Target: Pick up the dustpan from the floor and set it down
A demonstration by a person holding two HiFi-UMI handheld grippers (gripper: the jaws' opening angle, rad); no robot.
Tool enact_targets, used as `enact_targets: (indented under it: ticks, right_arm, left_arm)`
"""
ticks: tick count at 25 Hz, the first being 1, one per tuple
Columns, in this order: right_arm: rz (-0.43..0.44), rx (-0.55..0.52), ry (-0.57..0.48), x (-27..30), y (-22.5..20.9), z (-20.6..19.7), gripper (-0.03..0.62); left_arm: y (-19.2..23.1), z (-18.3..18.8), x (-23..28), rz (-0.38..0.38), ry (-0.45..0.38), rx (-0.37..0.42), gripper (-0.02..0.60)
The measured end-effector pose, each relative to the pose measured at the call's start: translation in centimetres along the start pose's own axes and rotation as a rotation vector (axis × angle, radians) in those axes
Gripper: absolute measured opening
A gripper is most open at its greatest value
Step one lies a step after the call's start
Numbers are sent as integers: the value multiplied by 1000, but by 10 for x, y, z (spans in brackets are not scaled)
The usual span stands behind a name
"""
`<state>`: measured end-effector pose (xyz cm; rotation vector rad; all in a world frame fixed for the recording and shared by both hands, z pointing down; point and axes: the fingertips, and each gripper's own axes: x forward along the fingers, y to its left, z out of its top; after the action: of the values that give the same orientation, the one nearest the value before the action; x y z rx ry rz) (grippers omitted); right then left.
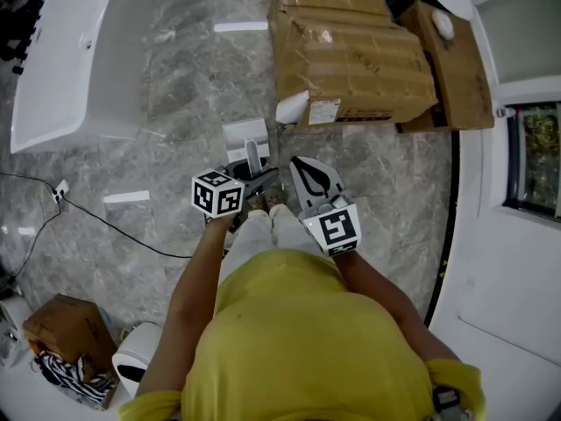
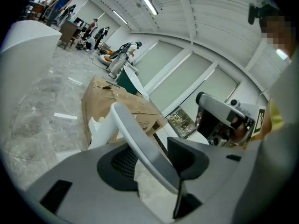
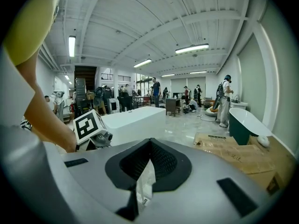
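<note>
In the head view the pale grey dustpan (image 1: pixel 244 135) lies just ahead of the person's feet, its handle (image 1: pixel 254 158) running back into my left gripper (image 1: pixel 255 175). The left gripper view shows that white-grey handle (image 2: pixel 140 143) slanting between the dark pads, and the left gripper (image 2: pixel 152 149) is shut on it. Whether the pan touches the floor I cannot tell. My right gripper (image 1: pixel 300 163) hangs beside it on the right, its jaws meeting at the tips with nothing held. In its own view, the right gripper (image 3: pixel 148 161) shows only a thin pale sliver between the pads.
Large cardboard boxes (image 1: pixel 351 51) lie on the marble floor ahead to the right. A white bathtub (image 1: pixel 70 60) stands at the left, and a black cable (image 1: pixel 114 226) crosses the floor. A small box with striped cloth (image 1: pixel 66 331) sits at the lower left. A white curved wall (image 1: pixel 491 261) stands at the right.
</note>
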<state>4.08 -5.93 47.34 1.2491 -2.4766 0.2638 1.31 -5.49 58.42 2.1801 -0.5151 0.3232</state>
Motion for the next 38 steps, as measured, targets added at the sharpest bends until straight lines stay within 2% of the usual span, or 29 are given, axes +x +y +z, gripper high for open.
enact_targets:
  ticks: [9,12,14,15,16,17,20,24,25,26,27,29,30,32,34,38]
  right_arm:
    - [2,2,13,1,-1,-1,11]
    - [6,3,11,1,-2,-2,11]
    - [13,0,4,2,-1,-3,11]
    - [17,-5,2,2,0,-2,11]
    - [21,-11,0,3,1,-1,11]
    - [26,-17,-2,3,2,0,11]
    - [40,-23,-2,3,7,1,11]
    - [52,-15,2,3,10,-1,11]
    - [55,-13,1,3,10,-1,11]
    - [58,-10,-1,3,10,0,11]
    - [61,-6,-5,4,11,0,11]
    - [68,-4,-16,6,12,3,11]
    - [72,-2,-22,7,13,5,11]
    - [76,8,-39,10,15,12,11]
    - [72,11,-70,13,14,25,11]
    - [30,-16,-164,10,5,70,11]
  left_arm:
    - [8,-8,3,15,8,-37,195]
    - [12,-7,2,55,8,-25,208]
    - [18,-12,1,99,38,-20,247]
    - [22,-17,1,118,59,-37,302]
    - [26,-23,-1,130,75,-69,389]
    - [29,-28,-3,134,80,-109,440]
    - [30,-36,-20,128,23,-207,445]
    - [25,-34,-58,181,-112,-245,443]
    - [25,-31,-69,214,-149,-233,433]
    - [25,-26,-82,261,-185,-204,375]
    - [25,-20,-95,319,-221,-158,282]
    - [23,-2,-121,452,-291,-26,128]
    - [19,9,-132,515,-324,50,116]
    - [6,33,-150,606,-386,192,22]
    - [-11,60,-162,649,-450,297,3]
    - [-51,117,-183,704,-583,447,3]
